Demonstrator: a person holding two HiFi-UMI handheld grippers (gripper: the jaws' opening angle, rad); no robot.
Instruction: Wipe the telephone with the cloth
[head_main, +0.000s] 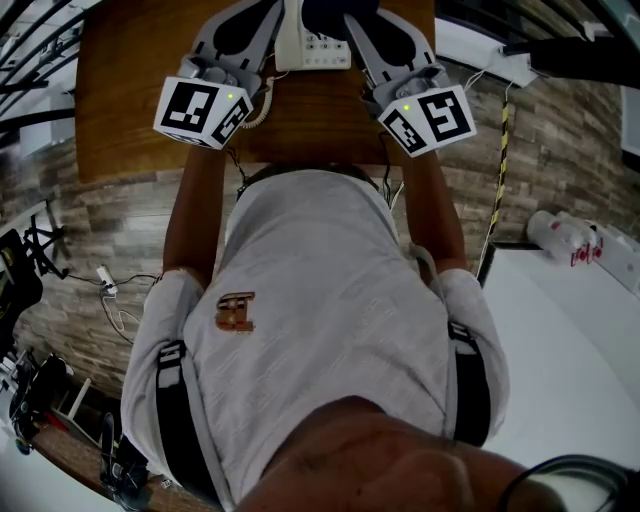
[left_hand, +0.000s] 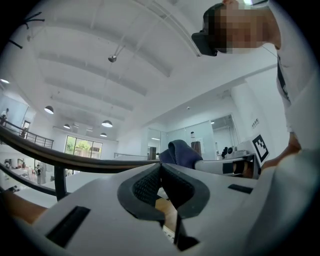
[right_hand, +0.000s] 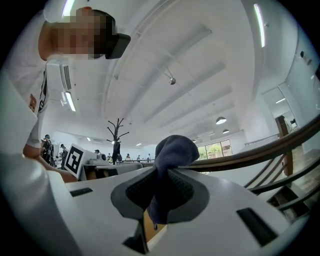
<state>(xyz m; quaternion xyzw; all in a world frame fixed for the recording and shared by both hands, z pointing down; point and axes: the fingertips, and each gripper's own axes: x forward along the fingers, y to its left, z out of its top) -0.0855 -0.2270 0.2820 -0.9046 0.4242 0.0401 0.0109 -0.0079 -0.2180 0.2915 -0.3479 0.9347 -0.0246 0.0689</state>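
A cream telephone (head_main: 312, 45) with a keypad stands on the wooden table (head_main: 130, 100) at the top of the head view, its coiled cord (head_main: 262, 105) trailing toward me. My left gripper (head_main: 245, 25) lies to its left and my right gripper (head_main: 372, 22) to its right, both close beside it. In the right gripper view the right gripper (right_hand: 160, 172) is shut on a dark blue cloth (right_hand: 172, 150) that bunches up above the jaws. The left gripper (left_hand: 161, 167) is shut with nothing between its pads; the cloth (left_hand: 180, 152) shows just beyond it.
A white table (head_main: 560, 330) stands at the right with plastic bottles (head_main: 560, 235) at its far corner. Cables and a plug (head_main: 108, 288) lie on the stone-tiled floor at the left. A black-and-yellow striped pole (head_main: 500, 170) leans by the wooden table's right side.
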